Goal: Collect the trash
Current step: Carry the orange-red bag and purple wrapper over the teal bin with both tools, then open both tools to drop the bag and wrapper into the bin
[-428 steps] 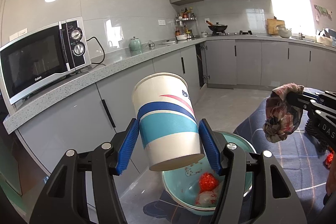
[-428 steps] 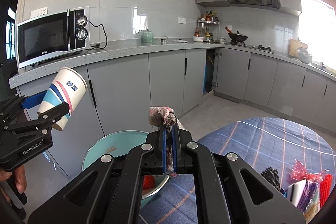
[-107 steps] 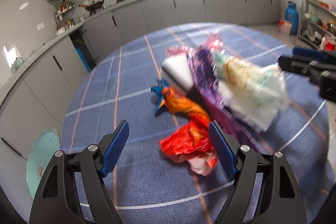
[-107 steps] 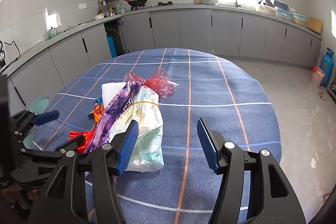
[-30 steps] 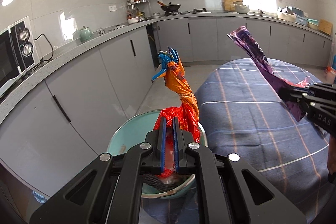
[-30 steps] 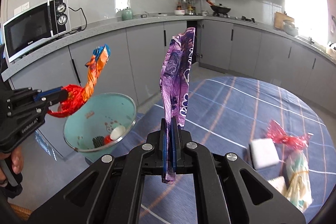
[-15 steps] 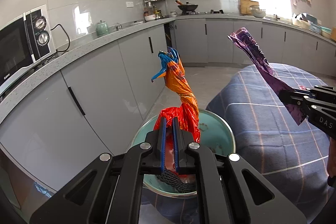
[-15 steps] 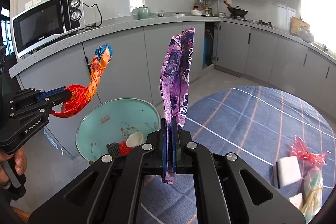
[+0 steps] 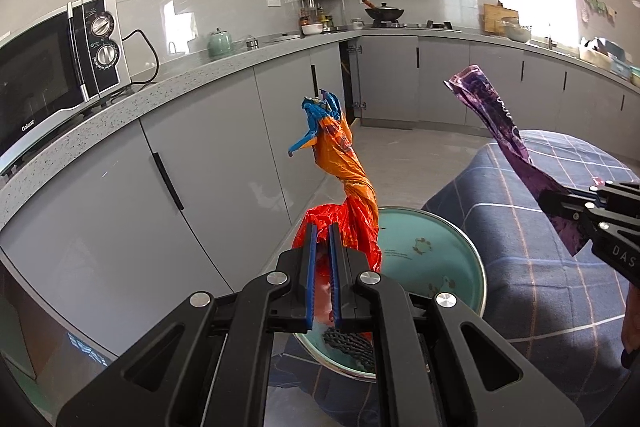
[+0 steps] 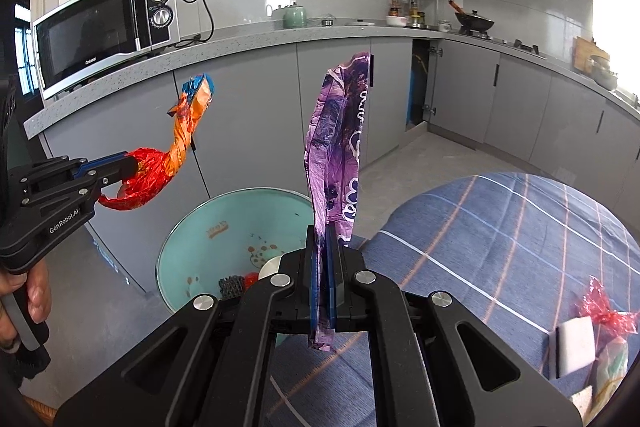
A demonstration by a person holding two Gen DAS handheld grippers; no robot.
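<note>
My left gripper (image 9: 322, 239) is shut on a twisted red, orange and blue wrapper (image 9: 352, 183) and holds it upright above the near rim of a teal trash bin (image 9: 472, 267). From the right wrist view this wrapper (image 10: 160, 167) hangs left of the bin (image 10: 176, 259). My right gripper (image 10: 322, 247) is shut on a long purple wrapper (image 10: 340, 147) that stands upright, just right of the bin. The purple wrapper (image 9: 504, 143) shows at the right of the left wrist view. The bin holds a cup, black mesh and red scraps.
A table with a blue plaid cloth (image 10: 500, 227) lies to the right; a white sponge (image 10: 570, 347), a red wrapper (image 10: 604, 315) and a pale bag (image 10: 608, 367) lie on it. Grey cabinets (image 9: 208, 163) and a counter with a microwave (image 10: 104, 27) stand behind the bin.
Both grippers have swung a little further left with their wrappers, so the bin sits more to the right in the left wrist view. Both grips hold unchanged.
</note>
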